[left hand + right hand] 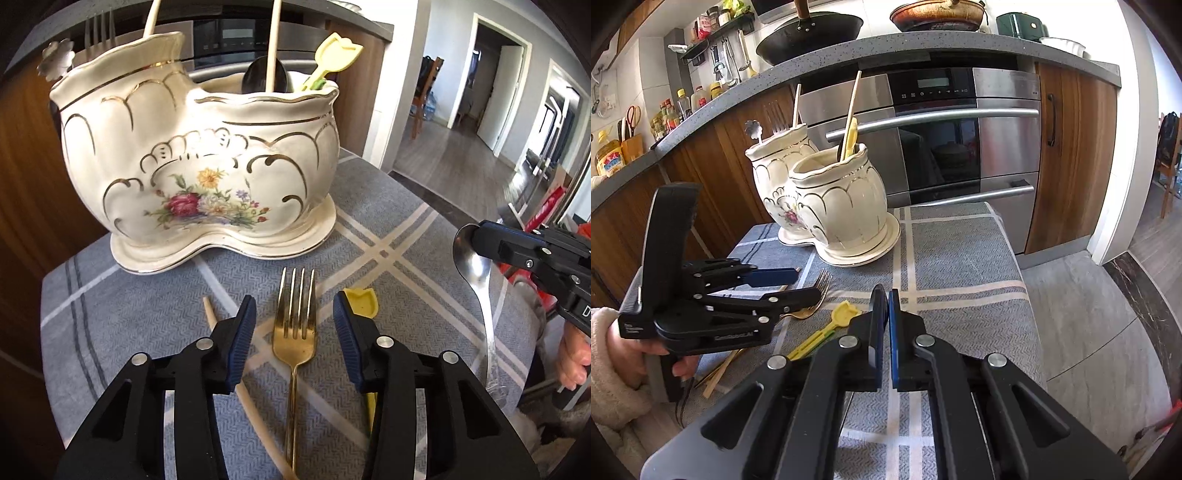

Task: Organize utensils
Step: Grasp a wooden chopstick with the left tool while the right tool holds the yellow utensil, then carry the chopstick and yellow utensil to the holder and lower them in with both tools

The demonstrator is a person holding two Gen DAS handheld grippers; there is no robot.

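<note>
- Left gripper [294, 341]: jaws apart, straddling the gold metal fork [295, 332] lying flat on the grey plaid tablecloth [388, 206]; pads not touching it.
- Right gripper [887, 314]: clamped on the silver steel spoon [474, 266], bowl up, lifted off the cloth.
- Cream wooden chopstick [210, 314] and yellow tulip-shaped plastic pick [364, 301] lie beside the fork.
- Cream floral ceramic two-pot utensil holder [207, 162] stands behind, already holding chopsticks, a fork, a spoon and a pick.

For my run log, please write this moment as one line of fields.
left gripper: open, astride gold fork on cloth | right gripper: shut on steel spoon | ceramic holder: partly filled
</note>
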